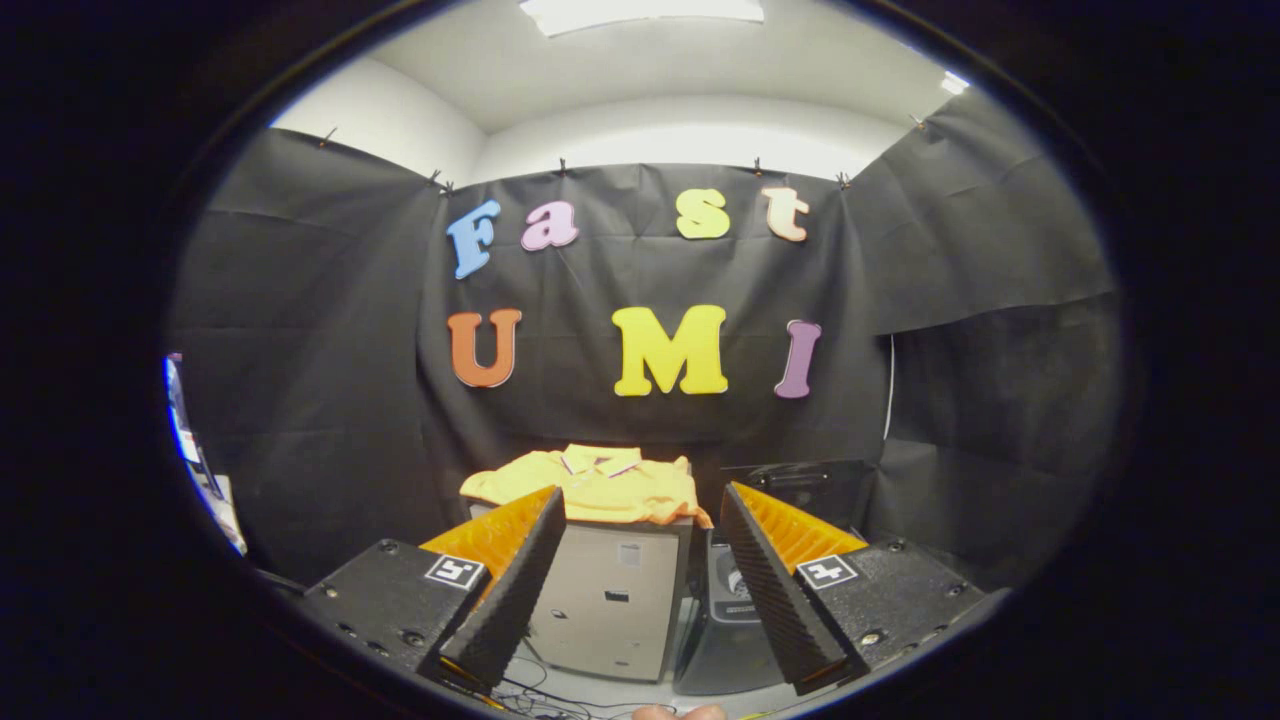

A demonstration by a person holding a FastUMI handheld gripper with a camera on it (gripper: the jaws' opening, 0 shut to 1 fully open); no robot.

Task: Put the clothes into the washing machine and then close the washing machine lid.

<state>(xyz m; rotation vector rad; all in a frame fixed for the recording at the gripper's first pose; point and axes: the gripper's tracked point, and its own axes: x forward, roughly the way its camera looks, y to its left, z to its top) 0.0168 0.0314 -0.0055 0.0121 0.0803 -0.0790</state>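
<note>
Hovering well back from the work, the claw has its fingers spread wide w/ nothing between them. Beyond the fingers at 12 o'clock lies the yellow shirt, spread flat w/ collar up on top of a pale cabinet. Just beside the cabinet, toward 1 o'clock, stands the dark washing machine; its lid looks raised at the back, though the dark wall behind makes that hard to confirm.

Risks, as a judgement:
- Shirt lies flat, so the fingers may pinch only a thin top layer & the cloth could slide out mid-carry.
- A sleeve hangs over the cabinet's front edge; it may drag or snag there when lifted.
- Cloth trailing over the washer's rim would stop the lid shutting.
- Loose cables on the floor at 6 o'clock could catch the approach.

Room: open air btw claw & shirt, no obstacle on the straight line in. Cabinet's front edge sits just ahead of the fingertips. Cabinet & washer stand near touching, so the sideways carry is short. Cloth walls close in at 9 & 3 o'clock, tighter on the washer side.
</note>
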